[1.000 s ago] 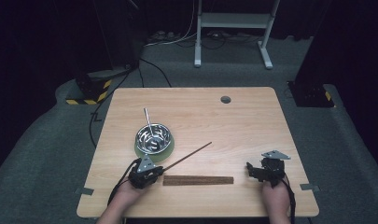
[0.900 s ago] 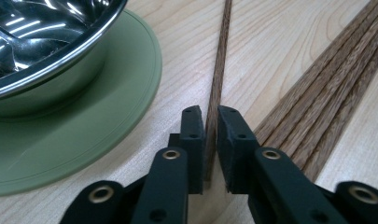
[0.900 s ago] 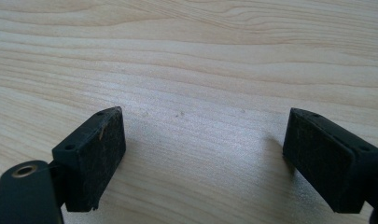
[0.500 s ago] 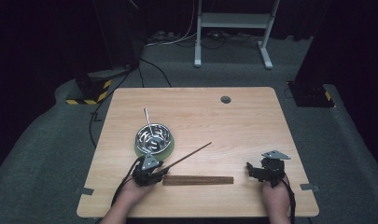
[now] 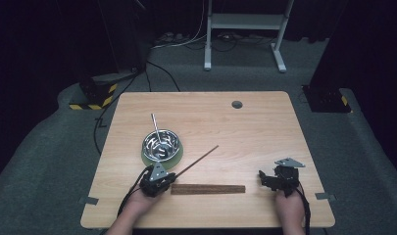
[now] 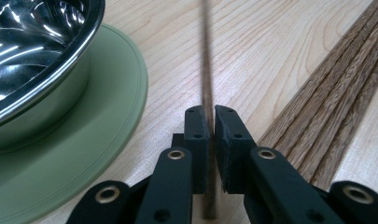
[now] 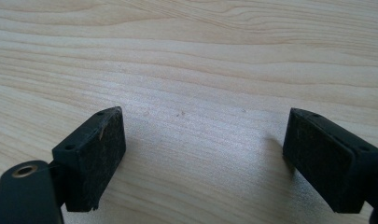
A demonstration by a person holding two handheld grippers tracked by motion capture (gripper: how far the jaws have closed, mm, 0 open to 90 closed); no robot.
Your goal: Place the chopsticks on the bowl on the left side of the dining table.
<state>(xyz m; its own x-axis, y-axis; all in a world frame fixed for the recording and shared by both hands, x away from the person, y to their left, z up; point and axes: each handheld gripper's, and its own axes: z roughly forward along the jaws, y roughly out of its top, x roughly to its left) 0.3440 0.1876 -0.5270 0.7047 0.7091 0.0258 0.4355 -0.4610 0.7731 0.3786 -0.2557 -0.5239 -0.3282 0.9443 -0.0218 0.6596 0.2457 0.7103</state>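
The left gripper (image 5: 157,182) sits at the near left of the table (image 5: 264,122), and its 2 jaws have just been closing: they now pinch the near end of a thin dark stick (image 5: 196,161), which looks like a chopstick. In the left gripper view the stick (image 6: 206,70) runs straight away from between the pads (image 6: 197,140), held in their narrow gap, its far part lying low over the wood.

To the left of those jaws stands a shiny steel bowl (image 6: 32,60) on a green saucer (image 6: 107,116), the saucer's rim just beside the gripper. From above, a metal rod (image 5: 156,128) leans out of the bowl (image 5: 161,144) on its far side. To the right of the jaws lies a grooved brown wooden strip (image 6: 336,93), close to the stick but apart from it; from above, the strip (image 5: 208,189) stretches away from the left gripper toward the right one.

The right gripper (image 5: 279,180) rests well apart at the near right. Its 2 jaws (image 7: 205,158) stand wide, with bare tabletop between them.
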